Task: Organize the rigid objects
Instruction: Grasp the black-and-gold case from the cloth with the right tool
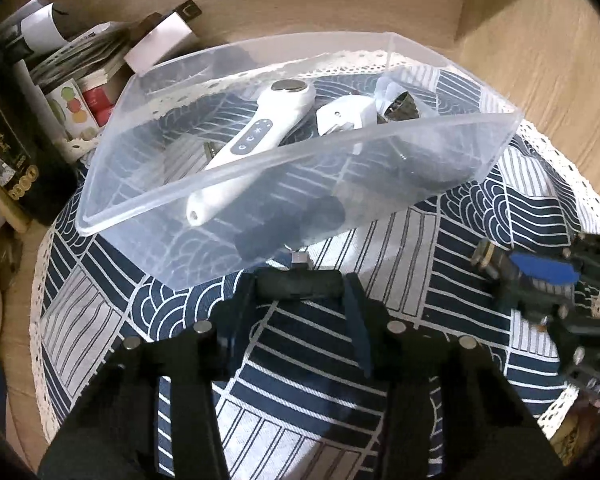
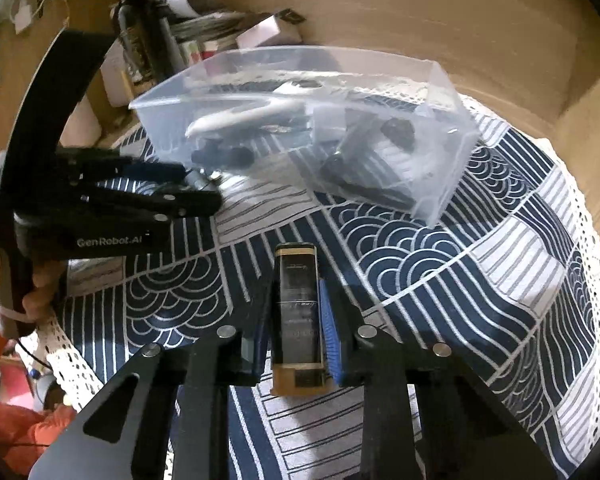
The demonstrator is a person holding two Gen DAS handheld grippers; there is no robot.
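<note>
A clear plastic bin (image 1: pixel 440 152) stands on the patterned tablecloth (image 1: pixel 300 360). It holds a white handheld device (image 1: pixel 260 132), a white plug adapter (image 1: pixel 344 116), a metal piece (image 1: pixel 400 106) and dark items. Just in front of the bin, my left gripper (image 1: pixel 300 290) is shut on a small black device with a metal plug (image 1: pixel 300 282). The right wrist view also shows the left gripper (image 2: pixel 198 190) from the side. My right gripper (image 2: pixel 296 286) is shut on a black bottle with gold ends (image 2: pixel 298 312), low over the cloth. The bin (image 2: pixel 440 184) lies beyond it.
Books and boxes (image 1: pixel 80 80) are piled at the back left, beside a dark box (image 1: pixel 8 152). The round table's lace edge (image 2: pixel 592 280) drops to a wooden floor (image 1: pixel 540 60). A hand (image 2: pixel 40 292) and an orange sleeve (image 2: pixel 16 432) show at the left.
</note>
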